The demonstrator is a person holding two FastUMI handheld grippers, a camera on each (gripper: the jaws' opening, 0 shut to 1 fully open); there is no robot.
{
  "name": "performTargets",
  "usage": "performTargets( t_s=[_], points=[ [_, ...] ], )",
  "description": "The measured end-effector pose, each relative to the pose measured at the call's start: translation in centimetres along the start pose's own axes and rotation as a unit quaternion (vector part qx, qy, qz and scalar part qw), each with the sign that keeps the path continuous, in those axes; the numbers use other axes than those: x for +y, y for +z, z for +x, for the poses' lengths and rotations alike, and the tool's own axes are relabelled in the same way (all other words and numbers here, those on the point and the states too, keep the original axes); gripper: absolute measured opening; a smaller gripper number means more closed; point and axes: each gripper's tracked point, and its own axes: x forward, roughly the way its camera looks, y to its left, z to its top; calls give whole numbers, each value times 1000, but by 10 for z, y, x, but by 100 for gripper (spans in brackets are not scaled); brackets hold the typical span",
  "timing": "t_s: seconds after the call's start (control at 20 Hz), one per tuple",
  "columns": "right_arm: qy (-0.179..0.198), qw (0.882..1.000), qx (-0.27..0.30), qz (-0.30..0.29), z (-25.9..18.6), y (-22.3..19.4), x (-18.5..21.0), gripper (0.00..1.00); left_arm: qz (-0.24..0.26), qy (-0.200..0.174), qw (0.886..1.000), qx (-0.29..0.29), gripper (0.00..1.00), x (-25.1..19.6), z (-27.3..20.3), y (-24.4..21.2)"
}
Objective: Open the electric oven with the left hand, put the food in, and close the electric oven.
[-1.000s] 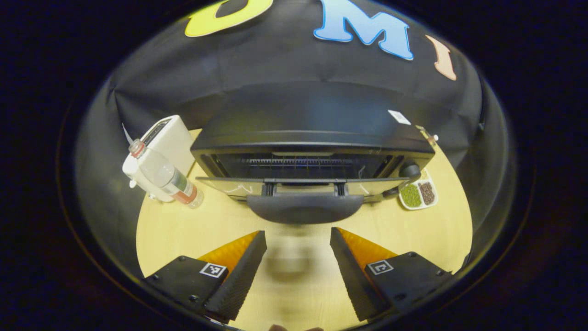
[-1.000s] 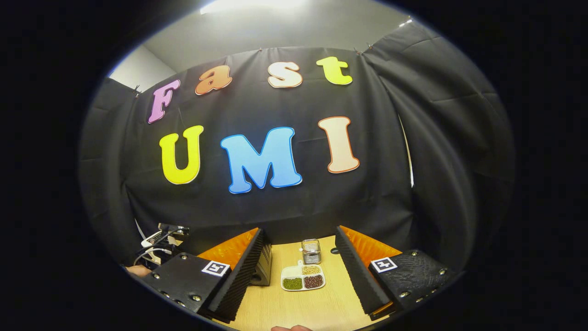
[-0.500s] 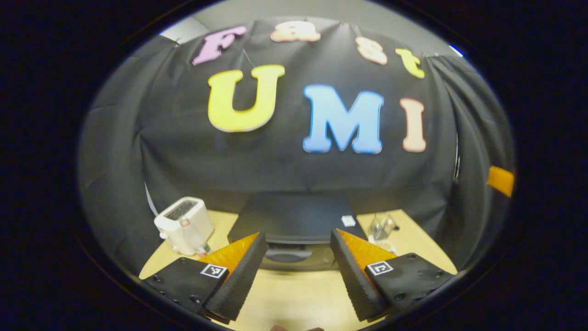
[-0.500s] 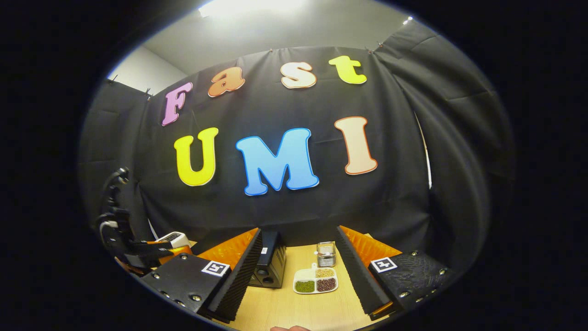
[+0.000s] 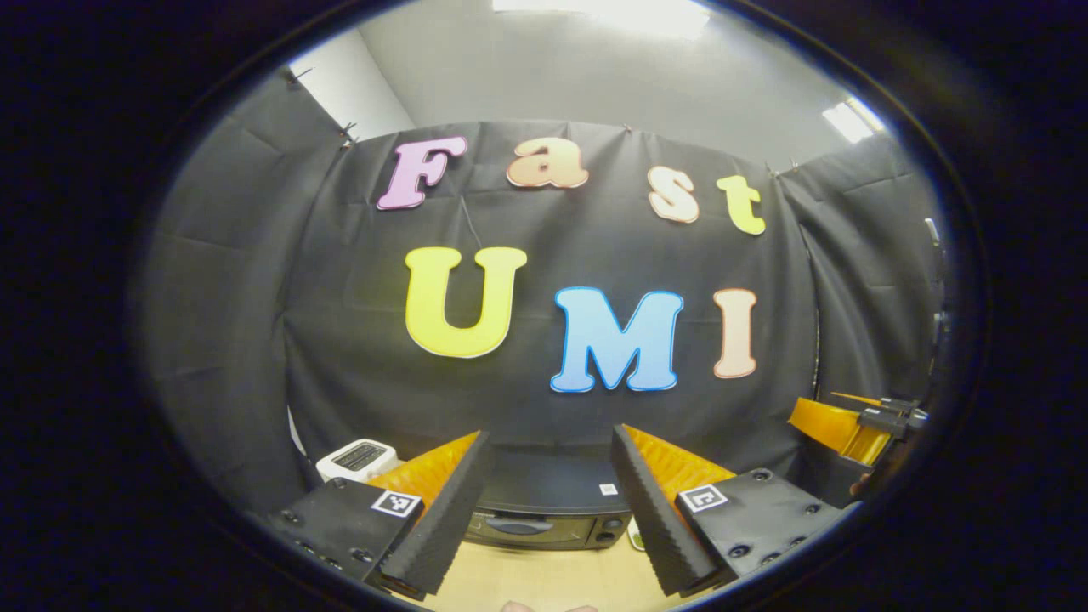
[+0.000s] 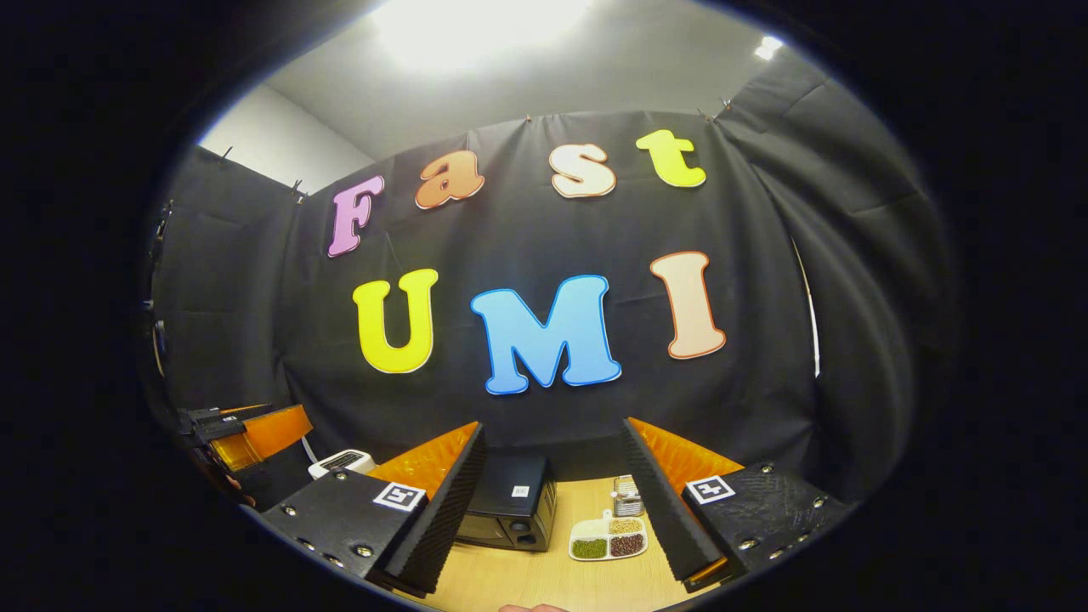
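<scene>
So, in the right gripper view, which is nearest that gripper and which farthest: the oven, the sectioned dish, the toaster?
From the right gripper, nearest first:
1. Dish, on the table just ahead, between the fingers, toward the right one.
2. Oven, black, beside the left finger; its front is close to level with the dish, so these two are nearly a tie.
3. Toaster, white, far off to the left, by the cloth.

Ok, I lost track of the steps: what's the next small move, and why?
Probably just lower the left gripper to rest: the oven door, ajar a second ago, now looks shut, and it and the right gripper hang open, empty, well back.
</scene>
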Motion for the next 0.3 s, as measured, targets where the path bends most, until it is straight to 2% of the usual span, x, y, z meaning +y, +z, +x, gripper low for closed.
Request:
performTargets(
  t_s=[0.3],
  points=[
    [-8, 1000, 3, 7, -13, 2, 23, 96, 4, -22, 1000, 8, 99, 19, -5, -2]
  ],
)
